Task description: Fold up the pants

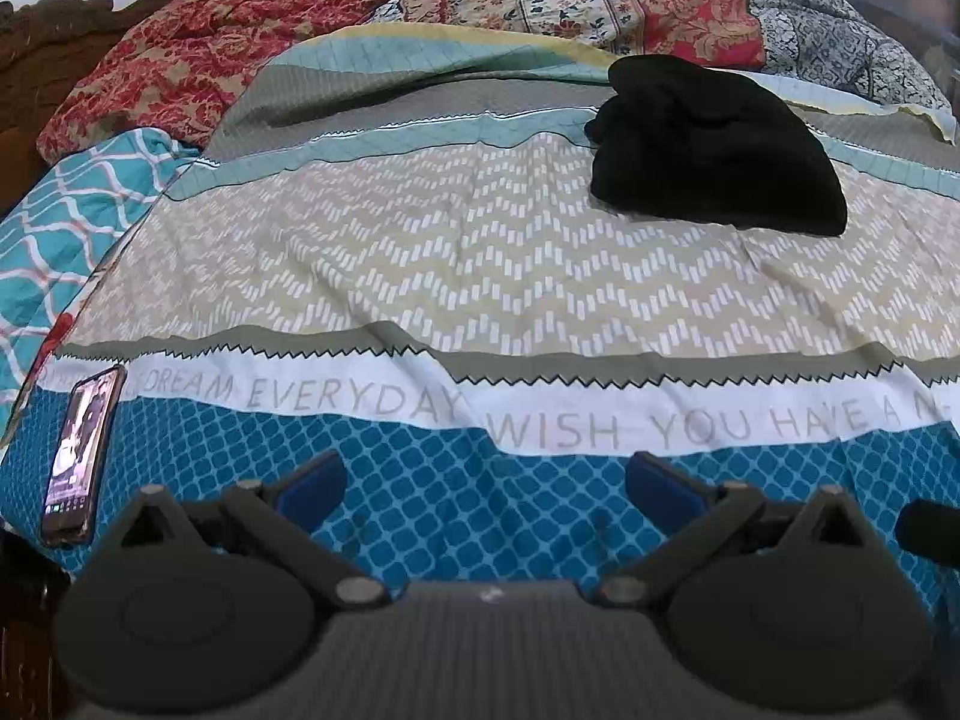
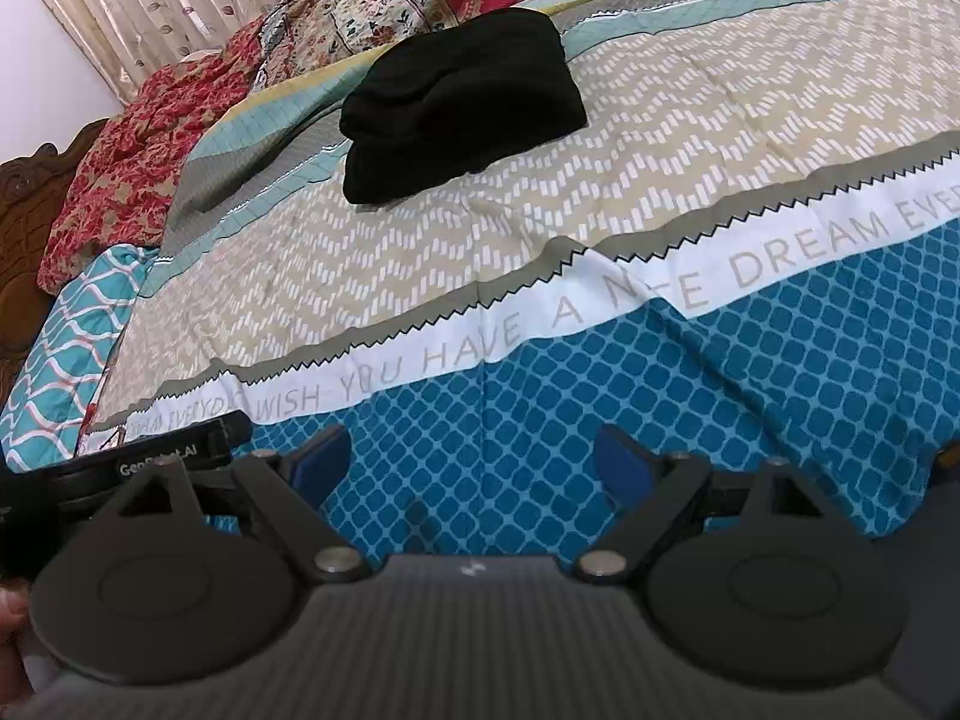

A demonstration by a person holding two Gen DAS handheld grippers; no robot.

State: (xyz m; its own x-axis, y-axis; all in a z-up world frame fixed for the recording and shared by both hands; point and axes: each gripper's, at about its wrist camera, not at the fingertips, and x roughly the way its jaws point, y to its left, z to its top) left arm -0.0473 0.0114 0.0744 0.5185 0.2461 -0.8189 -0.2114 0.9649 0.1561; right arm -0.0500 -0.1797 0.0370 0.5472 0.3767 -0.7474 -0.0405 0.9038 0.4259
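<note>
Both sets of jaws stand wide apart and hold nothing: the left gripper (image 1: 486,480) and the right gripper (image 2: 474,459) each hover low over the blue lattice band of the bedspread (image 1: 420,276), with open fabric showing between their blue pads.

The pants (image 1: 714,144) lie well beyond both grippers, a black bundle resting on the chevron band of the bedspread, up toward the heaped red and floral bedding (image 1: 180,60). From the left wrist view the pants sit ahead and to the right; from the right wrist view (image 2: 462,102) they sit ahead and a little to the left, so they lie roughly between the two lines of reach. They look like a compact, layered stack with a rolled upper edge; whether that is a finished fold or only a rough heap cannot be told, since the black cloth hides its creases.

A phone (image 1: 84,456) lies on the bedspread beside the left gripper, far from the pants.

My reading: no grasp is in hand. If folding remains, both grippers must travel forward to the pants, find an edge or corner each, and close on a single layer before lifting.
</note>
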